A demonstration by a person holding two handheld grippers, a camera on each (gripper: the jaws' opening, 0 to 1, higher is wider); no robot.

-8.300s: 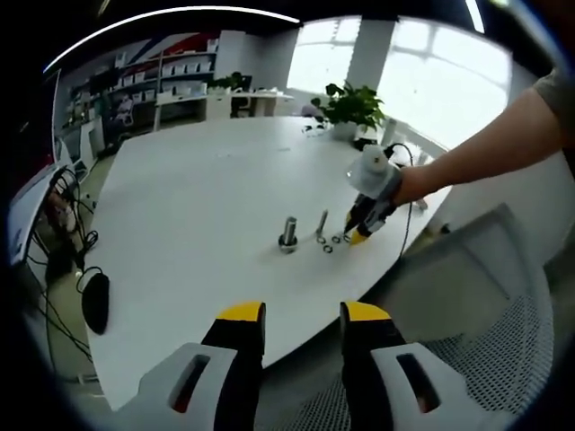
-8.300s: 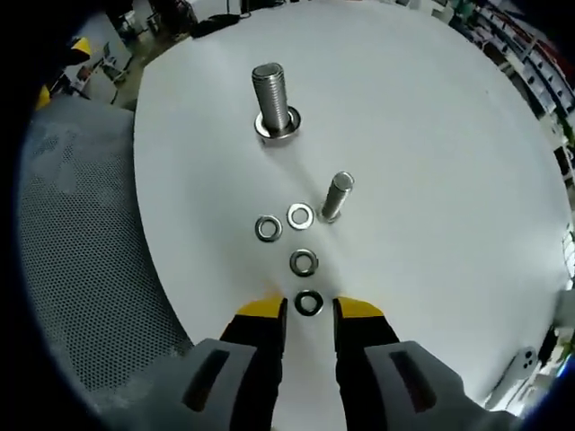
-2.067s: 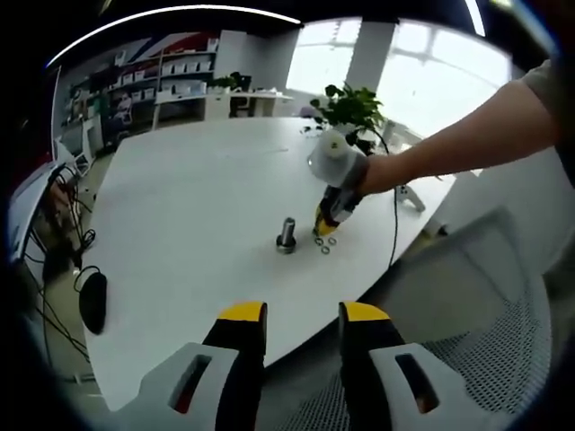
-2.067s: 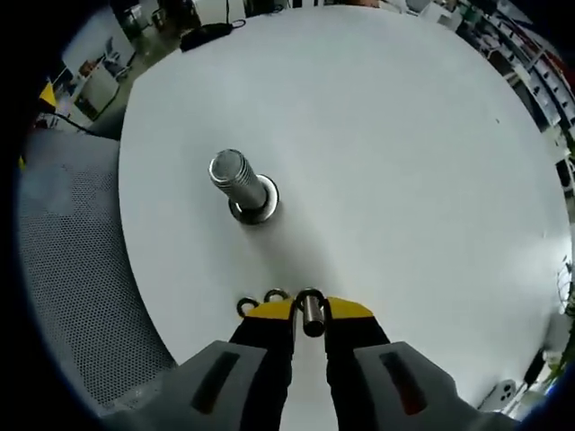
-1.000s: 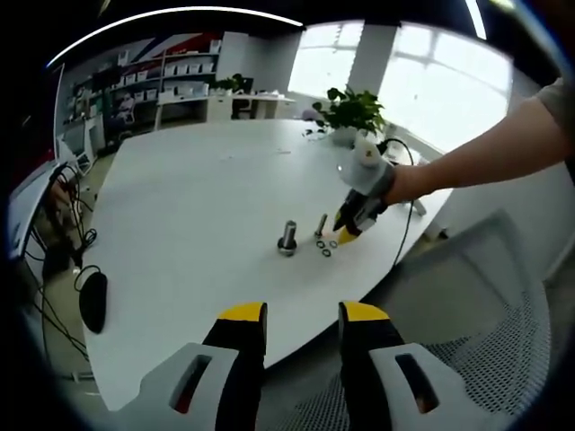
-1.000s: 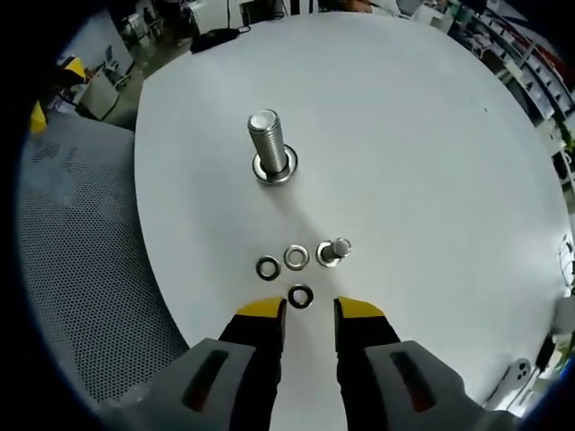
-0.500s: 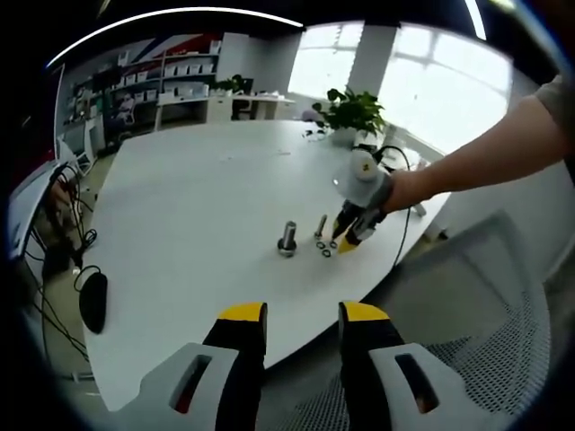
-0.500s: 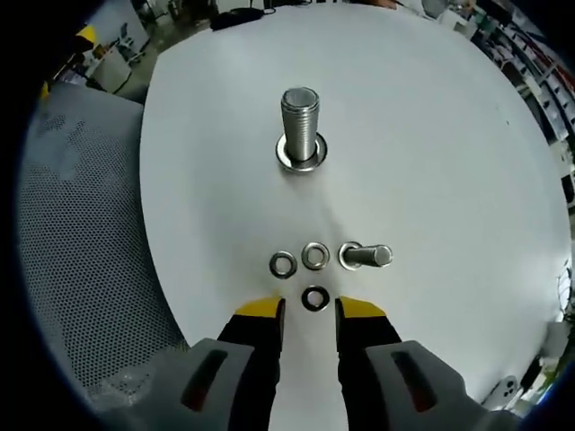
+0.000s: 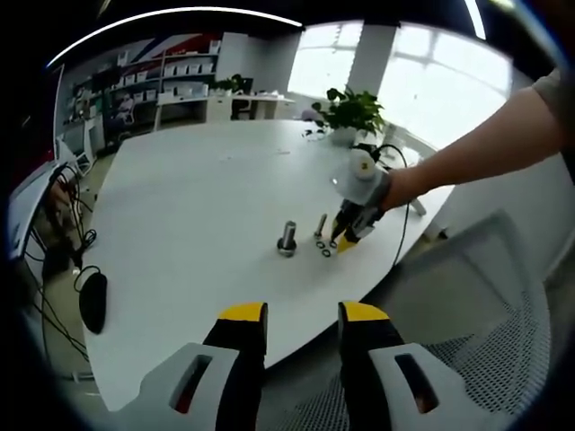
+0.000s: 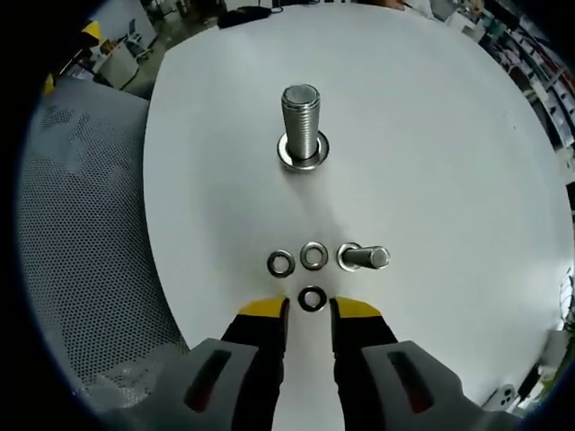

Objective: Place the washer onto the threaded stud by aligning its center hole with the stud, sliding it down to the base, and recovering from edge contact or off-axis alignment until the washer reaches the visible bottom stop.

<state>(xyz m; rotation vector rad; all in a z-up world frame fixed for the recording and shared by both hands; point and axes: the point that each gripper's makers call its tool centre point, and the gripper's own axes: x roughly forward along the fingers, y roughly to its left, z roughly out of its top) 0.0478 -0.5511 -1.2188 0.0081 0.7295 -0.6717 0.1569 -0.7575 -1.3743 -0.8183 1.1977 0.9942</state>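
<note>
The yellow-tipped right gripper [image 10: 309, 312], jaws apart and empty, has come lower than a second ago around the dark steel ring washer [image 10: 312, 298] lying on the white round table [image 10: 431, 135], so a new pick seems near.

Plain white surface [image 10: 431, 135]. Shiny silver threaded stud [image 10: 302, 121], smaller silver bolt [image 10: 364, 258], silver washers [image 10: 313, 256], one darker washer [image 10: 312, 298]. Yellow tips and black-grey bodies on right tool [image 10: 308, 314] and left tool [image 9: 299, 316]. Grey mesh-patterned chair [image 10: 85, 233]. Green plant [image 9: 352, 106].
</note>
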